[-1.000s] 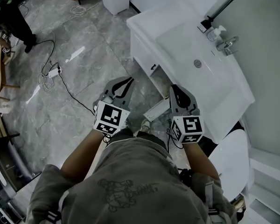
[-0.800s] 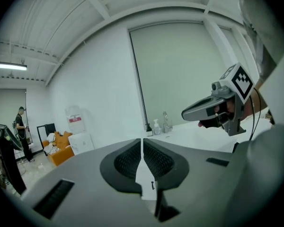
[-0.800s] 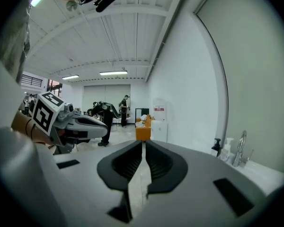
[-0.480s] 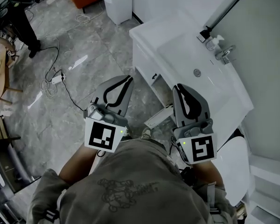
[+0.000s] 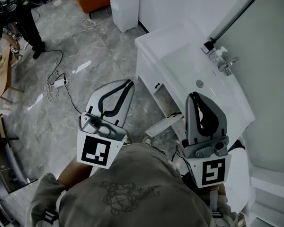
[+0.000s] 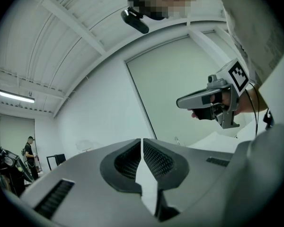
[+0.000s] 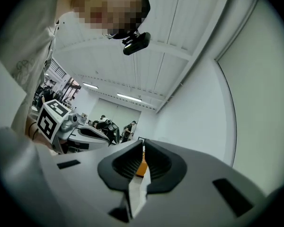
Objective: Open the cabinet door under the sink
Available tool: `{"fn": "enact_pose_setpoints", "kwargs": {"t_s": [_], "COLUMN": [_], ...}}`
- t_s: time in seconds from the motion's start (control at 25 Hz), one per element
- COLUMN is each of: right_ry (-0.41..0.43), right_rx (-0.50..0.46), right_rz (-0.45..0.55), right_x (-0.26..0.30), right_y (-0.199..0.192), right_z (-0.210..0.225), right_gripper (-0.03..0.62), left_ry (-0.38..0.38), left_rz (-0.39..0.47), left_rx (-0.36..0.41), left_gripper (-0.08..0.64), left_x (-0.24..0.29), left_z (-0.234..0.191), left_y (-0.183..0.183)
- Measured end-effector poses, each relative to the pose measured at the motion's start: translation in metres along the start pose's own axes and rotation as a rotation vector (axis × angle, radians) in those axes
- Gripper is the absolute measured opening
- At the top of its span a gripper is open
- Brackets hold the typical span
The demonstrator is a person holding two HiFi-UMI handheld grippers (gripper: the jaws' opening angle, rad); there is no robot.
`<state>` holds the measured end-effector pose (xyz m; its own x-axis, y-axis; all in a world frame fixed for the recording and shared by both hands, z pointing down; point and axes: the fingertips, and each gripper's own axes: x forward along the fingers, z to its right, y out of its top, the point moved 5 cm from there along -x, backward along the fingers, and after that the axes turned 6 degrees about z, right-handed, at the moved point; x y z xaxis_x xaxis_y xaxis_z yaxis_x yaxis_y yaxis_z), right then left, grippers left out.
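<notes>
Both sets of jaws pressed together, empty: left gripper [image 5: 128, 82], right gripper [image 5: 194, 95]. Cabinet door [image 5: 163, 125] under sink [image 5: 154, 38] stands swung open, long top edge pointing out toward the person.

The person wears a grey-brown shirt [image 5: 146, 174] with a dark drawing [image 5: 125, 194] on it. The left gripper [image 5: 128, 82] and the right gripper [image 5: 194, 95] are grey with black insides. Each has a white cube [image 5: 95, 150] with black squares.

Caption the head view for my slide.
Left gripper and right gripper, both shut and empty, beside the sink; cabinet door below stands open.
</notes>
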<state>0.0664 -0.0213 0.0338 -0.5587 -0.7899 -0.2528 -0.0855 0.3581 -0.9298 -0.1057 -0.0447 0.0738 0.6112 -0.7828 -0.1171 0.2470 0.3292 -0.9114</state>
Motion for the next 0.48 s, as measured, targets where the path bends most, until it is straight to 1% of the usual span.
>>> {"fn": "enact_pose_setpoints", "kwargs": {"t_s": [0.12, 0.24, 0.48], "right_ry": [0.003, -0.002, -0.018], "right_rx": [0.010, -0.002, -0.009], "right_rz": [0.006, 0.004, 0.000], "right_x": [0.0019, 0.0013, -0.0026], "right_y": [0.0013, -0.0002, -0.0005], "right_z": [0.0010, 0.0038, 0.0049], "right_gripper": [0.034, 0.034, 0.034], "left_ry": [0.008, 0.012, 0.007], "left_rz": [0.011, 0.016, 0.013], "left_rx": [0.025, 0.058, 0.058], "left_gripper": [0.028, 0.028, 0.028], "left_x": [0.0012, 0.0041, 0.0045], "left_z": [-0.0020, -0.0042, -0.0038], "left_y": [0.0065, 0.0104, 0.0123]}}
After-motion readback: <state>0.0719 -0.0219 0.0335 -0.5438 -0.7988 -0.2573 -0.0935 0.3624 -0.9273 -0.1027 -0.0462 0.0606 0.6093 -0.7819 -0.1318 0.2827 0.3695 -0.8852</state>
